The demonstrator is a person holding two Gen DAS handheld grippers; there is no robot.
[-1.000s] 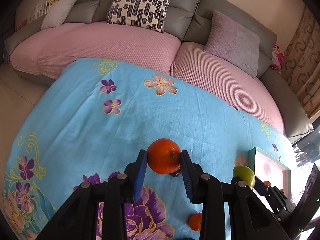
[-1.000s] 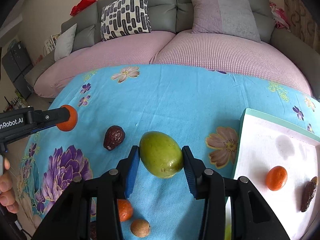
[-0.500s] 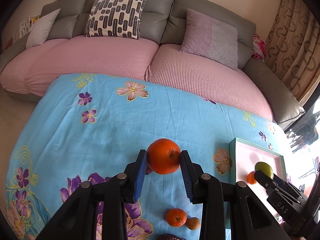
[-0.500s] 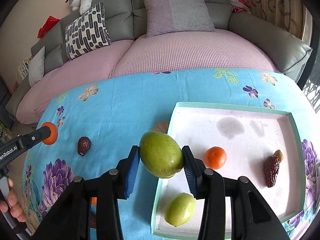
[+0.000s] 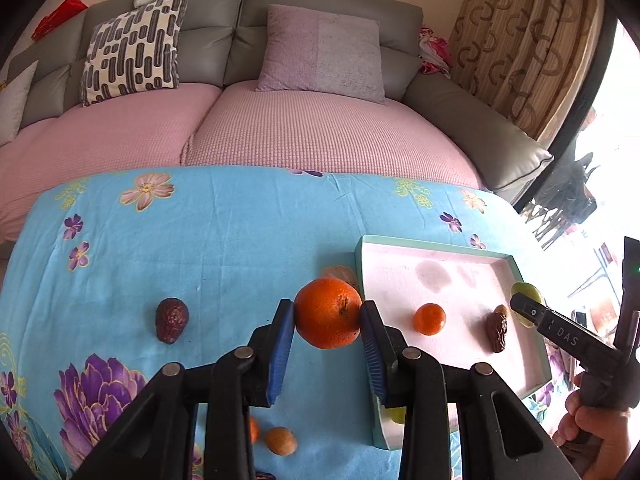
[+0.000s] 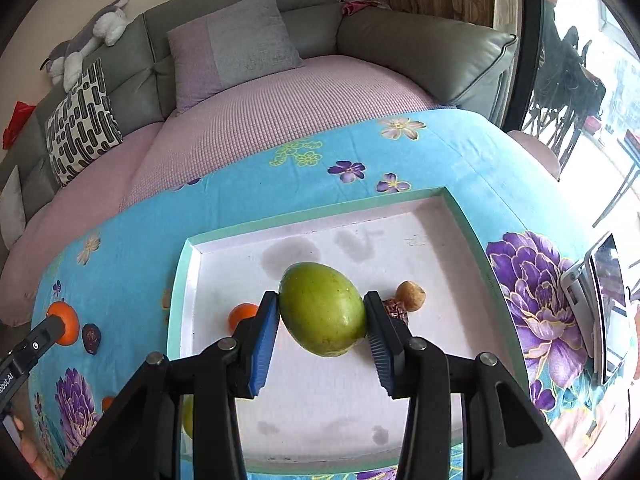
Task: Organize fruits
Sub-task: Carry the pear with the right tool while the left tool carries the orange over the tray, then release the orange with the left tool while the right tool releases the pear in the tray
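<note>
I am holding two fruits at once. My right tongs (image 6: 322, 316) are clamping the mango (image 6: 322, 314) across its middle, above the white floor of the tray (image 6: 460, 220). My left tongs (image 5: 328, 316) are gripping the orange (image 5: 328, 313) over the blue cloth (image 5: 220, 248), just beside the tray's left rim.

The mango is smooth and egg-shaped, and the pads (image 6: 264, 336) are touching it only on two narrow strips. If I am tilting my wrist while lowering, it may be slipping forward out of the grip and landing hard. Under it, partly hidden by the tongs, are lying a tangerine (image 6: 242, 314), a date (image 6: 396, 310) and a small brown fruit (image 6: 410, 295). If I am letting go here, the mango may be coming down on one of them or knocking it against the wall.

The orange is round and may be rolling once freed; set too near the rim, it could be bouncing back onto the cloth. Its path into the tray is also crossing toward my other tongs, so the two tools may be bumping over the same spot.

A second date (image 5: 172, 320) and more small fruit (image 5: 280, 440) are waiting on the cloth.
</note>
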